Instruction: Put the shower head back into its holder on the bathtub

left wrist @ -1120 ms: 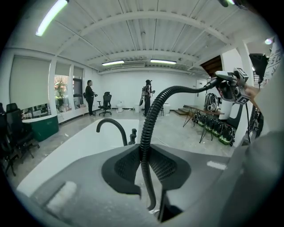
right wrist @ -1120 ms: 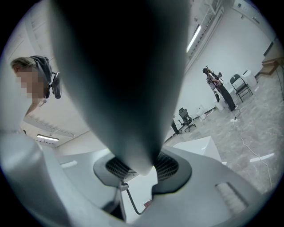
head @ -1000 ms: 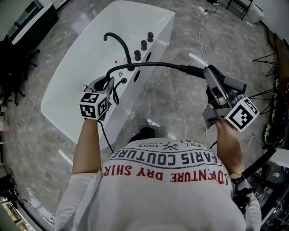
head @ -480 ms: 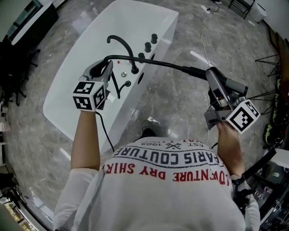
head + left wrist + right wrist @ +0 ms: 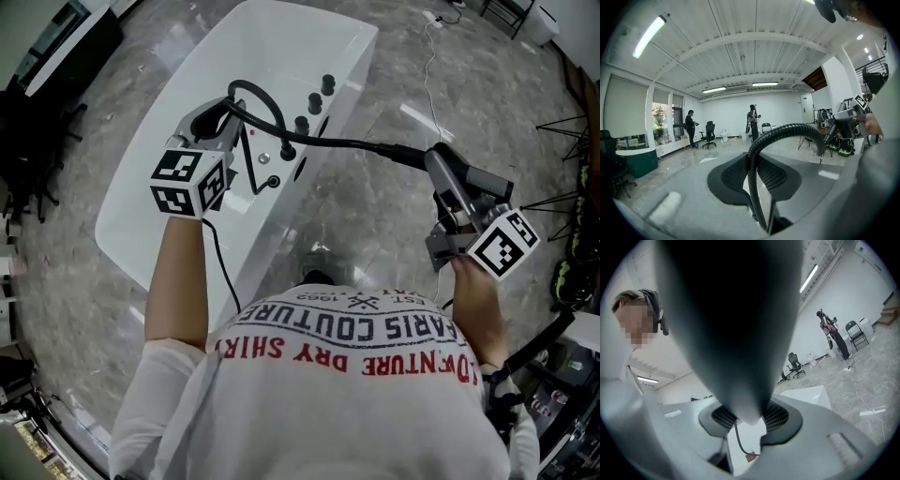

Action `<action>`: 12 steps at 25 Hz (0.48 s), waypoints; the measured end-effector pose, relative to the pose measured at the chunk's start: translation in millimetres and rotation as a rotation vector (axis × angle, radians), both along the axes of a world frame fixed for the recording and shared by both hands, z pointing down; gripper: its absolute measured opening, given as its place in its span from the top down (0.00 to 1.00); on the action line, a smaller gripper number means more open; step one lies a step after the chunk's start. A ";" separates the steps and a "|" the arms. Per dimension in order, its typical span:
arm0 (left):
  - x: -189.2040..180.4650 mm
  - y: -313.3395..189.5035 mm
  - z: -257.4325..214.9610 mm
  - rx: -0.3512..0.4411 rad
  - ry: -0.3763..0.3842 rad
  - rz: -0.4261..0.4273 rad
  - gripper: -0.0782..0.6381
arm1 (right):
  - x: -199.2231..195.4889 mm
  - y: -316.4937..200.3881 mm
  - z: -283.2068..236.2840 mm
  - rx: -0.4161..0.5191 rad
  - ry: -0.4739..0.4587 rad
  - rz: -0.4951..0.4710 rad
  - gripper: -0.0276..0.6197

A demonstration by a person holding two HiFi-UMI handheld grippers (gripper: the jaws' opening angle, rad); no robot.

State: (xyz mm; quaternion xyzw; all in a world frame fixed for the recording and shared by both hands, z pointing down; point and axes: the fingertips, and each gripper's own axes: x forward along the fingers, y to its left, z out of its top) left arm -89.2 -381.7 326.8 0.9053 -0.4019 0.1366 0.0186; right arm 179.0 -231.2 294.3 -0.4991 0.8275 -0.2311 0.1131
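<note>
My left gripper [image 5: 217, 120] hangs over the white bathtub [image 5: 159, 159], shut on the black ribbed hose [image 5: 352, 143]. In the left gripper view the hose [image 5: 751, 187] runs up between the pads of that gripper [image 5: 754, 176] and arcs off to the right. My right gripper [image 5: 452, 192] is out to the right, over the floor, shut on the dark grey shower head [image 5: 444, 176]. The head [image 5: 731, 324] fills most of the right gripper view. The black holder ring [image 5: 272, 182] sits on the tub's rim near the curved black spout [image 5: 265, 96] and the knobs [image 5: 327, 84].
Grey marble floor [image 5: 375, 216] surrounds the tub. A white cable [image 5: 427, 70] lies on it at the top right, with stands and gear [image 5: 572, 187] by the right edge. Far off across the room stand two people [image 5: 752, 123] and some office chairs [image 5: 709, 133].
My left gripper has risen and moved farther out over the tub, lifting the hose with it. The right gripper with the shower head has shifted only slightly.
</note>
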 end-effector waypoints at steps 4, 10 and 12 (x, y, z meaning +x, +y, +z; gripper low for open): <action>10.2 -15.5 -10.9 0.028 0.000 0.021 0.80 | -2.9 -6.4 3.4 0.000 0.005 -0.006 0.75; 25.7 -38.1 -16.6 0.055 -0.011 0.045 0.80 | -1.6 -16.0 4.9 0.008 0.005 -0.010 0.75; 29.2 -45.0 -16.8 0.059 -0.010 0.048 0.80 | -0.5 -18.8 5.2 0.006 0.010 -0.007 0.75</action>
